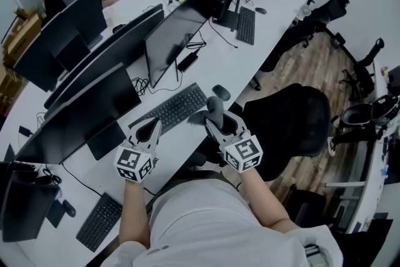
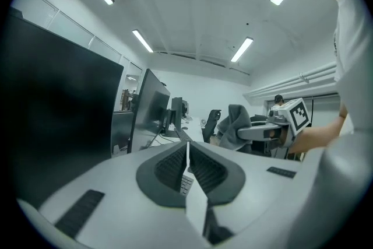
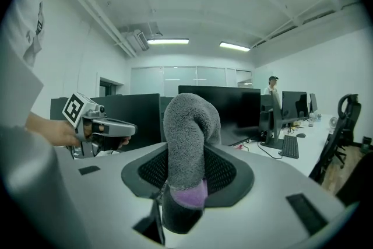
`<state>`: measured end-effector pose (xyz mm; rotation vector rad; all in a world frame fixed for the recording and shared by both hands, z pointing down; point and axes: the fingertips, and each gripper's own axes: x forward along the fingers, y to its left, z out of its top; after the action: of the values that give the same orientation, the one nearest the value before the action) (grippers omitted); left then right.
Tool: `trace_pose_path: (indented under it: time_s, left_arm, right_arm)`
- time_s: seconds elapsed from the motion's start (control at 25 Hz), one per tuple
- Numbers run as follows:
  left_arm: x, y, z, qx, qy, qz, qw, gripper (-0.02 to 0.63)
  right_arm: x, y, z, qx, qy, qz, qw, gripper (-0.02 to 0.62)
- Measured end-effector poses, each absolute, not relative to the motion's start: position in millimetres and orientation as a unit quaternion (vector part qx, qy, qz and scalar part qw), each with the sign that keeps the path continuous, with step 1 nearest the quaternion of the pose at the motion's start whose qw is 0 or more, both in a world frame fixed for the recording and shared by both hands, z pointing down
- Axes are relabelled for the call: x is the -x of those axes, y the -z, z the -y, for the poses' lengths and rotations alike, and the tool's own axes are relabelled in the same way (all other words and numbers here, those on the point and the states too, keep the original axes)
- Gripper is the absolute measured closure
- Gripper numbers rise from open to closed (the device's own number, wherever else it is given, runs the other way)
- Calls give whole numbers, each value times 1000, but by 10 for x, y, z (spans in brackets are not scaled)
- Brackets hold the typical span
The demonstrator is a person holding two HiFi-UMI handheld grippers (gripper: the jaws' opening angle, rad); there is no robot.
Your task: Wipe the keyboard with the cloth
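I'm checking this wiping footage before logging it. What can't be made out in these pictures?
- Contact: in the head view the cloth and right gripper cover the near right end of the keyboard, so touching cannot be told.
- Dust on the keys: too small in the head view.
- Right gripper view: cloth and jaws fill the lower frame; that keyboard does not show.
- Left gripper view: the left gripper, with its closed jaws, blocks the desk below.

Long white desk (image 1: 215, 69) — row of dark monitors (image 1: 178, 31), black keyboard (image 1: 175, 108), mouse (image 1: 221, 92), cables (image 1: 140, 83)
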<state>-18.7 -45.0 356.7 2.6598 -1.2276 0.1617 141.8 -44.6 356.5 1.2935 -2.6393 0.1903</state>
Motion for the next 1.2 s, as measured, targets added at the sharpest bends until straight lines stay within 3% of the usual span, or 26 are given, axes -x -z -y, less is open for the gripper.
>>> trace_pose_path:
  time_s: [1.2]
  left_arm:
    - [342,-3617,471,-903,-48,413,108,597]
  right_arm:
    - [-1371,-3791,323,-444,-74,885,115,448]
